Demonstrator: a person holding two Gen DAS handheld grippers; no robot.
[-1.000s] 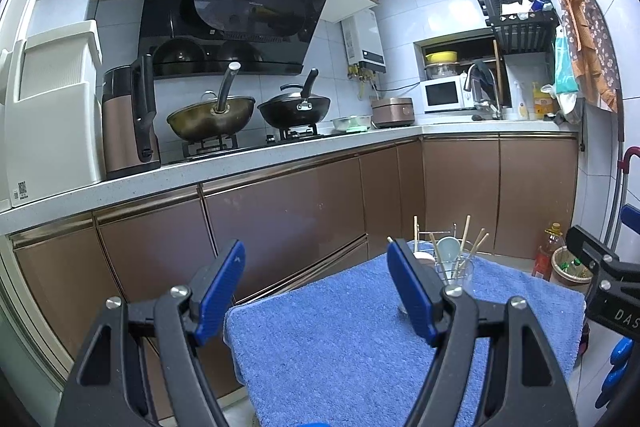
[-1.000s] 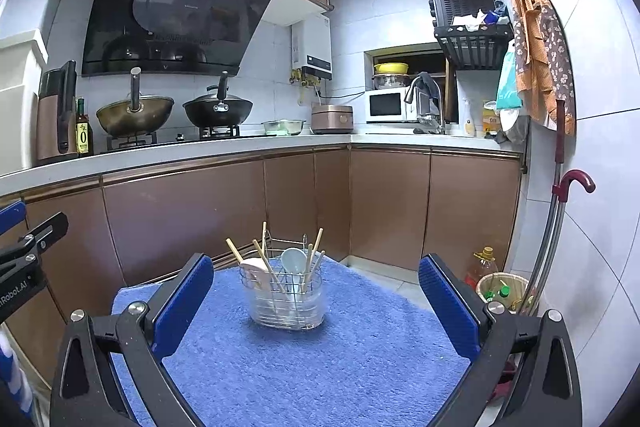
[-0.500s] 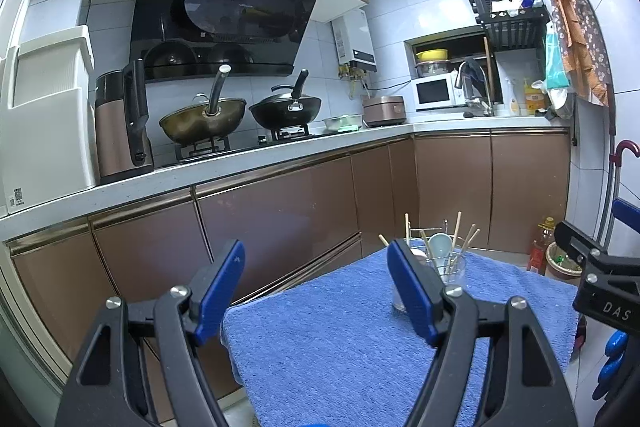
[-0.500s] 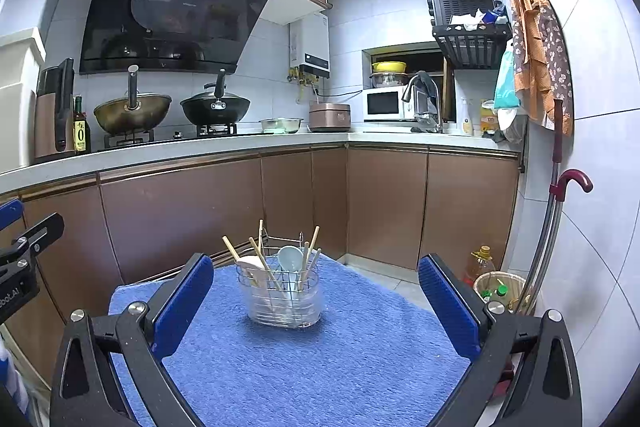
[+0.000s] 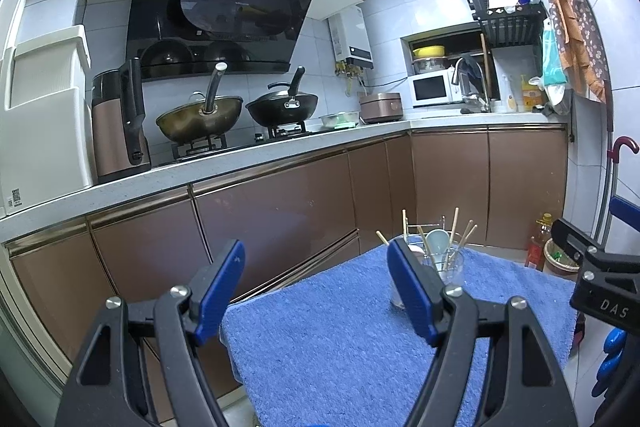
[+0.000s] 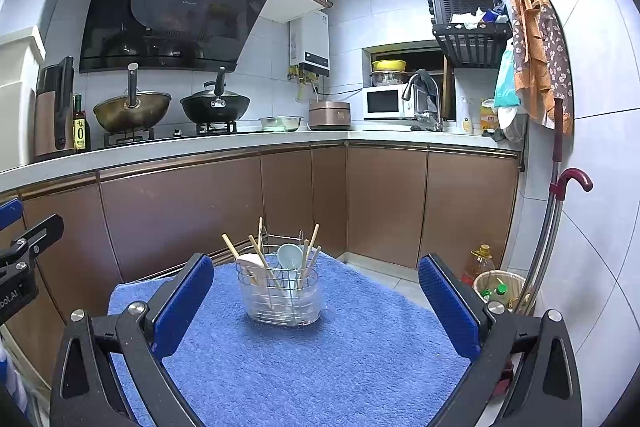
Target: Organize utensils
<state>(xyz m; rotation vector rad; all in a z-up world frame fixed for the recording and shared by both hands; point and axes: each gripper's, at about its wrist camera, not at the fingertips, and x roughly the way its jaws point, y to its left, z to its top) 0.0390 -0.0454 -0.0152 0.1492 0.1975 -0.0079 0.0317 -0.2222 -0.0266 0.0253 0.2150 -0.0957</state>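
Two claws are mine, and both hold nothing. My left claw [image 5: 316,283] has its blue pads spread wide apart over the near left part of a blue towel [image 5: 340,347]. My right claw [image 6: 316,299] is spread just as wide, framing the middle of that towel from the near side.

Beyond the right claw, near the far end of the towel, stands a clear utensil holder [image 6: 282,293] with a wire frame, upright. Inside it lean several wooden chopsticks [image 6: 256,253], a pale blue soup spoon [image 6: 290,257] and a pinkish-white spoon [image 6: 249,263]. From the left claw's view the holder sits just past my right-hand pad, partly hidden by it.

I judge the job as good as finished: I see no loose utensil anywhere on the towel, and everything visible stands in the holder. Nothing appears left to gather.

The towel covers the tabletop fully, so its edges mark the drop. Its left and far edges face brown cabinet doors [image 6: 180,211] under a white kitchen counter. To the right, on the floor, sit an oil bottle [image 6: 476,265] and a waste basket [image 6: 500,287]. Open towel lies all around the holder, with clear room between both claws and it.
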